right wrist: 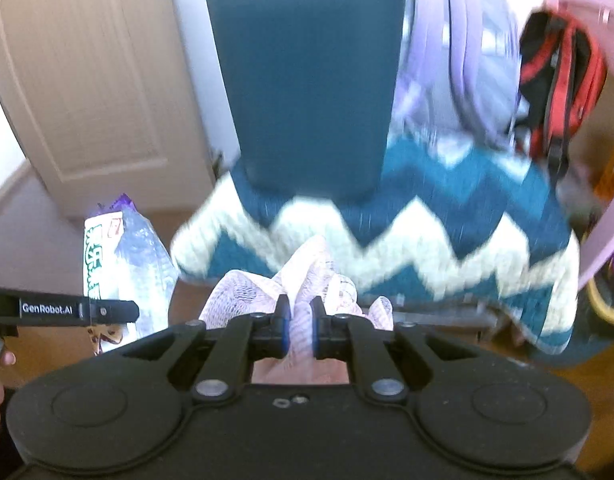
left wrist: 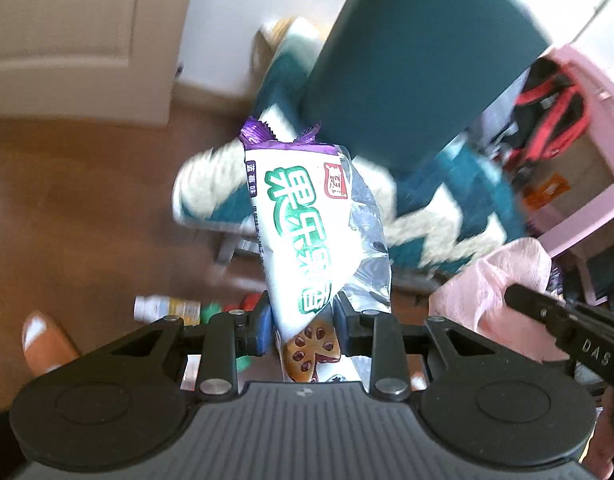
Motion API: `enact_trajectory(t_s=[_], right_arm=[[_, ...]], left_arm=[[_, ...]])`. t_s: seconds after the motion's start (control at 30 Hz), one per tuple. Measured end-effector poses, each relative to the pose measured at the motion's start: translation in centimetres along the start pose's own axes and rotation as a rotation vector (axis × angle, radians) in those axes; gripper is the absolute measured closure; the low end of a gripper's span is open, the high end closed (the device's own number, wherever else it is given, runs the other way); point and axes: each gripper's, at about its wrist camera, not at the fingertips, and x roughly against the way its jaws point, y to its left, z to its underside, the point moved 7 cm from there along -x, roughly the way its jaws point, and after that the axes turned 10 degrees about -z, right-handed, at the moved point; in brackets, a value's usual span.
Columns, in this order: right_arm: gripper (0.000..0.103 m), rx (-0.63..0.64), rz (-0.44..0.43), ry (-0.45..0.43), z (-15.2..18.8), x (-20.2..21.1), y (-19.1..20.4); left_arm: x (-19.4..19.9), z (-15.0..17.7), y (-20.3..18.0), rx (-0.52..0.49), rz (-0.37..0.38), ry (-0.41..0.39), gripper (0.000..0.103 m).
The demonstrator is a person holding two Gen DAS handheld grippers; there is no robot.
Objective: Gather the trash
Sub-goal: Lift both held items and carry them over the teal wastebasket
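Note:
My left gripper (left wrist: 303, 320) is shut on a white snack wrapper (left wrist: 303, 216) with green characters and a purple top edge; the wrapper stands upright above the jaws. It also shows in the right wrist view (right wrist: 119, 264), at the left, with the left gripper's finger (right wrist: 111, 311) across it. My right gripper (right wrist: 299, 322) is shut on a pink mesh plastic bag (right wrist: 307, 276). The pink bag also shows in the left wrist view (left wrist: 495, 292), lower right, beside the right gripper's finger (left wrist: 547, 316).
A teal chair (right wrist: 307, 92) with a teal-and-cream zigzag blanket (right wrist: 407, 232) stands ahead. On the brown floor lie a small bottle (left wrist: 167, 309) and bits of litter. A pink shelf (left wrist: 587, 128) holds a red-and-black backpack (right wrist: 559, 76). A white door (right wrist: 87, 80) is on the left.

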Motion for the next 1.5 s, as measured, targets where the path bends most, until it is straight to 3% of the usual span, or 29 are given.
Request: enact_trajectory(t_s=[0.43, 0.67, 0.8, 0.97, 1.13, 1.5], right_arm=[[0.095, 0.115, 0.025, -0.284, -13.3, 8.9, 1.2], [0.095, 0.107, 0.044, -0.393, -21.0, 10.6, 0.1], [0.095, 0.081, 0.053, -0.439, -24.9, 10.2, -1.1], [0.095, 0.078, 0.078, -0.458, -28.7, 8.3, -2.9], [0.095, 0.055, 0.079, -0.435, -30.7, 4.9, -4.5], [0.094, 0.117, 0.090, -0.283, -29.9, -4.3, -5.6]], left_arm=[[11.2, -11.0, -6.5, -0.175, 0.047, -0.306, 0.073], [15.6, -18.6, -10.9, -0.230, 0.049, -0.451, 0.073], [16.0, -23.5, -13.6, -0.250, 0.037, -0.513, 0.073], [14.5, -27.9, -15.5, -0.264, 0.009, -0.530, 0.073], [10.6, -30.0, -16.0, -0.273, -0.028, -0.500, 0.073], [0.8, -32.0, -17.3, -0.334, -0.097, -0.360, 0.073]])
